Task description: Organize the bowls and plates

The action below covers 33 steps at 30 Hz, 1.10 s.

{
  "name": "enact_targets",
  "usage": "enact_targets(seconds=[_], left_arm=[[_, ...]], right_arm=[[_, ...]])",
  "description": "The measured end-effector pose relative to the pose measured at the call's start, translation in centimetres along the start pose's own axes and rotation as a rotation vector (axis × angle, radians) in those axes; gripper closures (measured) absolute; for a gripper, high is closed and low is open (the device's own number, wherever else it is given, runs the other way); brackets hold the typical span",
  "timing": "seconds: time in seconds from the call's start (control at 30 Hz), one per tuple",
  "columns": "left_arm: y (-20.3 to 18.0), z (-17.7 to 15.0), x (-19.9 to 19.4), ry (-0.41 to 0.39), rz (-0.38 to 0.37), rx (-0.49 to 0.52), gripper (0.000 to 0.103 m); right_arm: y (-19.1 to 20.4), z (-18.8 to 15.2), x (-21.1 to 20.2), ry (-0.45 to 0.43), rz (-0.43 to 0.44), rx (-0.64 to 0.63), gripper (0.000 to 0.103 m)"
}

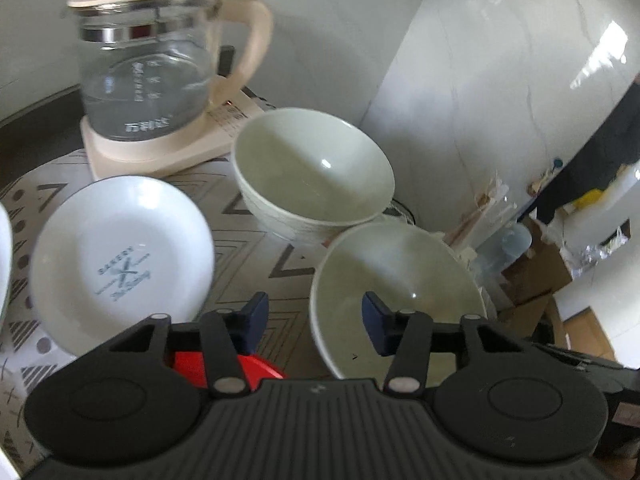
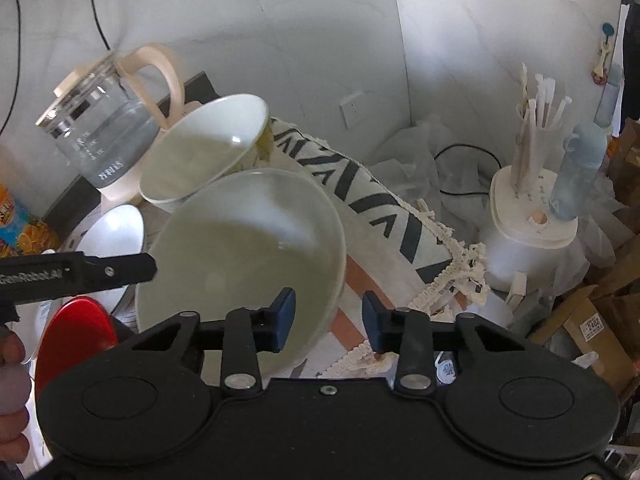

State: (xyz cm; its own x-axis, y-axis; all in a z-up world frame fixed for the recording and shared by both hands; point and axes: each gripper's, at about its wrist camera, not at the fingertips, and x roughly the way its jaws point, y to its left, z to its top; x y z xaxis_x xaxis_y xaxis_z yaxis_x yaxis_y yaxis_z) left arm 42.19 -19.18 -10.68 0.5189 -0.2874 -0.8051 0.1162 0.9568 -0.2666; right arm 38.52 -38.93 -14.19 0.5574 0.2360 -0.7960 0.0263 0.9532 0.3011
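Two pale green bowls stand on the patterned cloth. The near bowl (image 1: 396,292) (image 2: 248,256) is close to both grippers. The far bowl (image 1: 312,172) (image 2: 204,152) sits behind it. A white plate with blue print (image 1: 120,260) (image 2: 116,232) lies to the left. My left gripper (image 1: 315,322) is open, its jaws either side of the near bowl's left rim. My right gripper (image 2: 329,318) is open, its jaws either side of the same bowl's right rim. The left gripper's body (image 2: 76,272) shows at the left of the right wrist view.
A glass kettle on a beige base (image 1: 148,64) (image 2: 100,128) stands at the back left. A red object (image 1: 224,364) (image 2: 76,332) lies under the left gripper. The cloth's fringed edge (image 2: 440,280) hangs off the right. A straw holder (image 2: 536,152), bottle (image 2: 580,168) and cardboard boxes (image 2: 592,320) lie beyond.
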Motion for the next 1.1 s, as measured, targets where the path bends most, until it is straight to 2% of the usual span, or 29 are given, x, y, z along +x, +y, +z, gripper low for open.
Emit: enact_targets(seconds=[0.13, 0.23, 0.37, 0.47, 0.67, 0.93, 1.1], left_arm=[[-0.4, 0.2, 2.1, 0.051, -0.003, 0.009, 0.064], [-0.8, 0.2, 3.5, 0.084, -0.004, 0.017, 0.076], [-0.7, 0.3, 4.9, 0.125, 0.017, -0.013, 0.086], [-0.6, 0.3, 5.3, 0.134, 0.018, -0.009, 0.089], [-0.6, 0.4, 5.1, 0.14, -0.005, -0.043, 0.091], [-1.5, 0.4, 2.4, 0.063, -0.012, -0.016, 0.091], [-1.6, 0.4, -0.3, 0.008, -0.009, -0.018, 0.091]], right_arm=[[-0.1, 0.1, 0.6, 0.015, -0.002, -0.002, 0.072], [-0.4, 0.1, 1.2, 0.036, 0.001, 0.003, 0.075], [-0.1, 0.2, 1.7, 0.044, 0.015, -0.016, 0.083], [0.0, 0.2, 1.8, 0.031, 0.005, -0.038, 0.084], [-0.4, 0.6, 0.4, -0.012, 0.004, -0.017, 0.086], [0.4, 1.1, -2.4, -0.089, 0.026, -0.031, 0.086], [0.8, 1.7, -4.4, -0.128, 0.068, -0.005, 0.086]])
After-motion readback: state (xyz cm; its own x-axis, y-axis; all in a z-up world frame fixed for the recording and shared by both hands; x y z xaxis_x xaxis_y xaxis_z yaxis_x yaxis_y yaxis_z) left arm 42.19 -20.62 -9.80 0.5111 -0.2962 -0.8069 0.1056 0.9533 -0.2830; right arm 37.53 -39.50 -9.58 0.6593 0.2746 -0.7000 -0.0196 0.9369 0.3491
